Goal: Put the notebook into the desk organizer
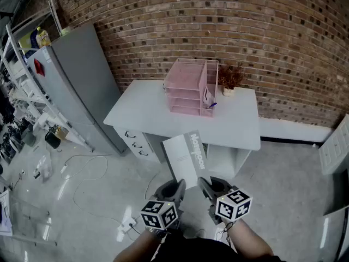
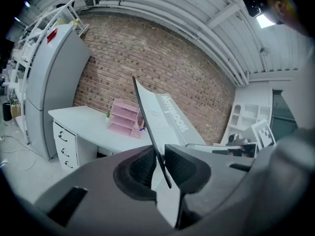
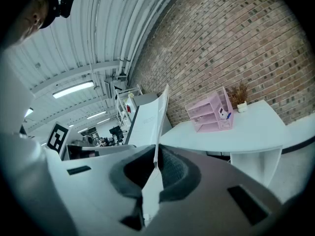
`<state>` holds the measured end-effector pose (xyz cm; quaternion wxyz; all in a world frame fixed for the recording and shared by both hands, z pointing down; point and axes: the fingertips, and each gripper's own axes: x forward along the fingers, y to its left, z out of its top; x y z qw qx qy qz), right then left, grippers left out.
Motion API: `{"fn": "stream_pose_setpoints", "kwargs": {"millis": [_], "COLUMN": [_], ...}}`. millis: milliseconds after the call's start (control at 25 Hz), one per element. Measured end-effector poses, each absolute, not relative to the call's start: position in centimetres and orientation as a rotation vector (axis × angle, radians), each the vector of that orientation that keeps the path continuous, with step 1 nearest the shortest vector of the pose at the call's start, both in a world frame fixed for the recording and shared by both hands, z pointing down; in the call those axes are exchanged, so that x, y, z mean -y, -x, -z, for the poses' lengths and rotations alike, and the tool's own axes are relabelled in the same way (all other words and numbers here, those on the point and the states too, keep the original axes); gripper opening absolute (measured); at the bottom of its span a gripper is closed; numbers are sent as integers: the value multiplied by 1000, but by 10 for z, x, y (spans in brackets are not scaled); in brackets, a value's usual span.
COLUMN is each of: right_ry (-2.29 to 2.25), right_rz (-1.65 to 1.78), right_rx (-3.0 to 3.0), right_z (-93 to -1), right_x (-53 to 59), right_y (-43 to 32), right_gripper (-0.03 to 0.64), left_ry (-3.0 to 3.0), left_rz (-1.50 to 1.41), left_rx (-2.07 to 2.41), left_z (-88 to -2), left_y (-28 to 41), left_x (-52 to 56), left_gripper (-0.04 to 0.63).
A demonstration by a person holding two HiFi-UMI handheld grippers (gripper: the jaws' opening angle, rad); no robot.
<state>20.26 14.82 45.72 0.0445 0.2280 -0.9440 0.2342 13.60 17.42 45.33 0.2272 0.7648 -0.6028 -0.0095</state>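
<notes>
Both left claw [image 1: 177, 186] and right claw [image 1: 206, 185] clamped on notebook [image 1: 184, 157], pink organizer [image 1: 188, 86] on white desk [image 1: 144, 112], brick wall [image 1: 218, 21]

My notebook [image 1: 186, 157] has a smooth, matt white paper cover. The desk organizer [image 1: 191, 87] is pink see-through plastic with a slight gloss. The desk [image 1: 143, 112] top is matt white and smooth (laminate or paint, I cannot tell). The brick wall [image 1: 229, 21] is rough and the floor [image 1: 82, 195] shines. My left gripper [image 2: 158, 157] has dark, ribbed pads [image 2: 141, 167].
</notes>
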Motion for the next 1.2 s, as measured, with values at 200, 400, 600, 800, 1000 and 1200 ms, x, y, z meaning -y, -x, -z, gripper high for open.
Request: {"fn": "stream_pose_setpoints", "kwargs": {"millis": [200, 400, 600, 800, 1000, 1200], "right_ry": [-694, -698, -703, -704, -703, -700], "right_rz": [-719, -728, -740, -746, -746, -752], "right_rx": [2883, 2888, 2888, 2887, 2878, 2864], "right_z": [-458, -458, -460, -458, -458, -460], "right_x": [-146, -145, -143, -138, -132, -120], "right_y": [-200, -197, -189, -176, -156, -129], "right_gripper": [18, 20, 21, 21, 21, 20], "left_ry": [-2104, -2104, -2107, -2113, -2112, -2103], "left_rz": [30, 32, 29, 30, 31, 39], "left_rx": [1662, 1661, 1656, 1653, 1646, 1638], "left_z": [-454, -455, -455, -454, -454, -457], "left_y": [-134, -130, -121, -109, -89, -61], "left_x": [-173, -171, -169, -165, -158, -147], "left_gripper": [55, 55, 55, 55, 55, 55]}}
